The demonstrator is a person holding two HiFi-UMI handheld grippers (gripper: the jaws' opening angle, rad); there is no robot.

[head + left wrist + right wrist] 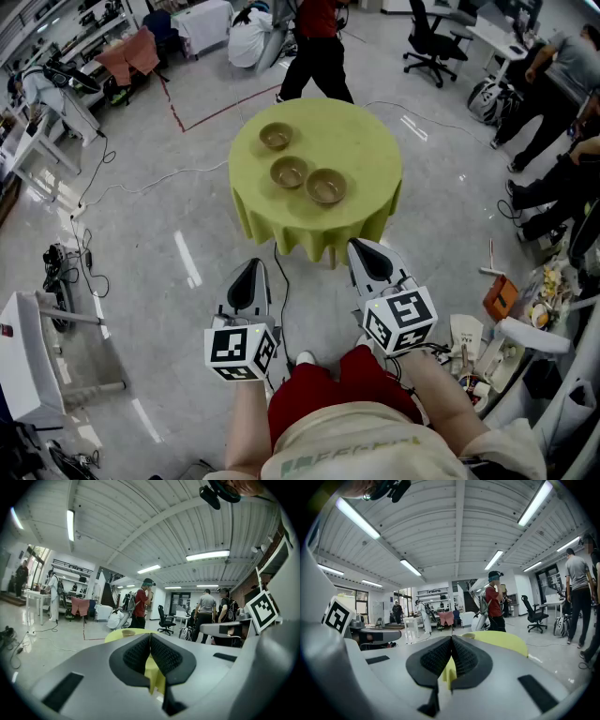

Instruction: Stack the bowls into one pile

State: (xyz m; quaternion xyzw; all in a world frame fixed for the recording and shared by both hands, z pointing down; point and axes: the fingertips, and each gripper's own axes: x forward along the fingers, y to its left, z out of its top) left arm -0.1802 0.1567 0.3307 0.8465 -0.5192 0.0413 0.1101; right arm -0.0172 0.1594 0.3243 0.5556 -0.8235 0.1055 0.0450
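With fingers pressed together on nothing, the left gripper (249,270) and right gripper (367,251), both carrying black-and-white square markers (240,347), hang short of the round yellow-green worktop (370,150), where the left bowl (276,137), middle bowl (289,172) and right bowl (326,186) sit unstacked.

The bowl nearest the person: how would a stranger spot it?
Find the round table draped in yellow-green cloth. Its three brown bowls form a slanting line: far bowl, middle bowl, then the nearest bowl. It alone lies rightmost, by the near edge.
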